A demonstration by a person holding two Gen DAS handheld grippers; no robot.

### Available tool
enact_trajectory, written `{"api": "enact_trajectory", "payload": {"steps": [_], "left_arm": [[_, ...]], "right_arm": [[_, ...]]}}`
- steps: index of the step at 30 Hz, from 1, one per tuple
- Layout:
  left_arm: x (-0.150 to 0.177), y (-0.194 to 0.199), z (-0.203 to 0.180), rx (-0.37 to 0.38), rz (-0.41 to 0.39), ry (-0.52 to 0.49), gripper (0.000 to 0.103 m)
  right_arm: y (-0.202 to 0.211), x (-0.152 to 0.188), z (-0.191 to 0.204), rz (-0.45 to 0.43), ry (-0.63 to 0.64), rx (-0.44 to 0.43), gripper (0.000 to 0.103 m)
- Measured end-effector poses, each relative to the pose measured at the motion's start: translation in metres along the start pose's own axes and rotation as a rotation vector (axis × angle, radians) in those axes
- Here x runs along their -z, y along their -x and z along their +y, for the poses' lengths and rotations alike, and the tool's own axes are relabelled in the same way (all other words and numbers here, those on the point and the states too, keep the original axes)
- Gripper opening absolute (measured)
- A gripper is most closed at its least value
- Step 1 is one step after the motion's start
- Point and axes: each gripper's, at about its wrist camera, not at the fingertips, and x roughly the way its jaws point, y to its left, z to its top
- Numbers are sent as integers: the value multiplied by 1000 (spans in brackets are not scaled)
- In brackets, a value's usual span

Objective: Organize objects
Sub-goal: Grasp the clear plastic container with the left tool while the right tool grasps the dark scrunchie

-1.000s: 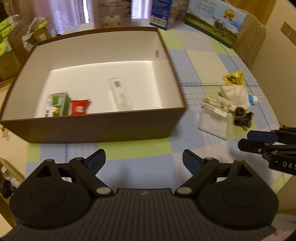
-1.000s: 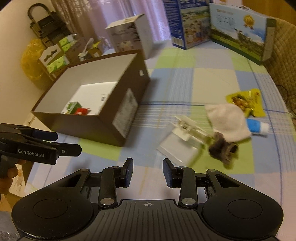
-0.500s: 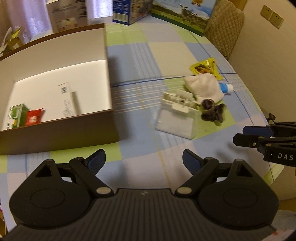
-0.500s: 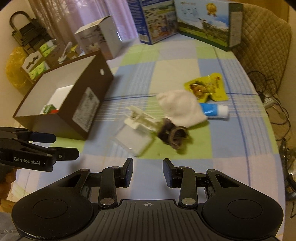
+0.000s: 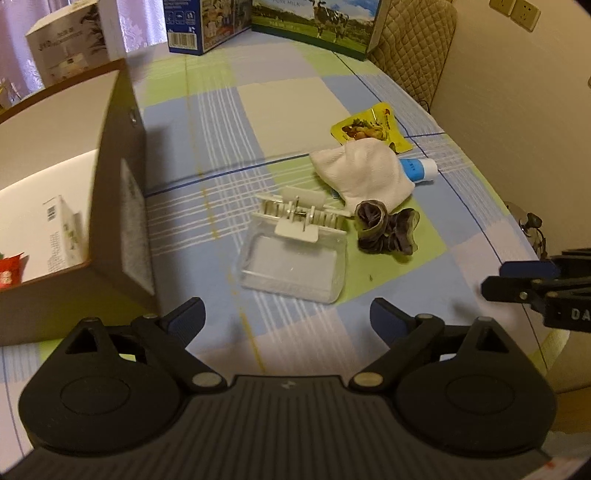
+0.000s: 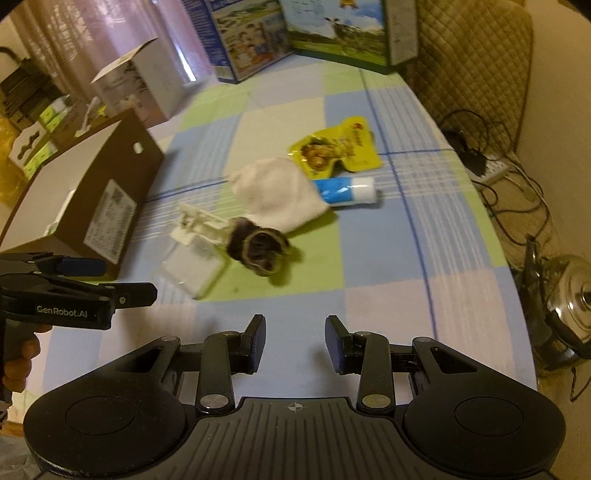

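Observation:
On the checked tablecloth lie a clear plastic box with a white clip (image 5: 295,266) (image 6: 192,269), a dark scrunchie (image 5: 384,229) (image 6: 262,243), a white cloth (image 5: 362,173) (image 6: 280,192), a blue-white tube (image 5: 419,170) (image 6: 347,188) and a yellow packet (image 5: 369,127) (image 6: 336,147). The brown cardboard box (image 5: 122,206) (image 6: 107,184) stands left of them, with a white carton (image 5: 61,229) inside. My left gripper (image 5: 286,314) hovers just short of the clear box, its jaws opening with nothing between them. My right gripper (image 6: 295,328) is open and empty, short of the scrunchie.
Printed cartons (image 5: 314,22) (image 6: 332,29) and a white box (image 6: 140,85) stand at the table's far end. A quilted chair (image 5: 410,44) is at the far right corner. The table's right edge drops to cables (image 6: 491,166) and a metal kettle (image 6: 569,295).
Both views have swung right, from the brown box to the loose items, which now sit nearer and more central. The left jaws stand a little wider.

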Motion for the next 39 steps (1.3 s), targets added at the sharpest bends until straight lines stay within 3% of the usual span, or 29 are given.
{"api": "enact_trajectory", "payload": {"steps": [23, 27, 39], "left_arm": [[-32, -71, -14, -68, 53, -101, 94], [-33, -74, -14, -60, 54, -105, 85], [-3, -51, -1, -98, 44, -65, 84]], "right_arm": [[-10, -5, -25, 10, -87, 8, 37], [-14, -10, -21, 8, -76, -11, 40], [-33, -28, 4, -4, 26, -107, 52]]}}
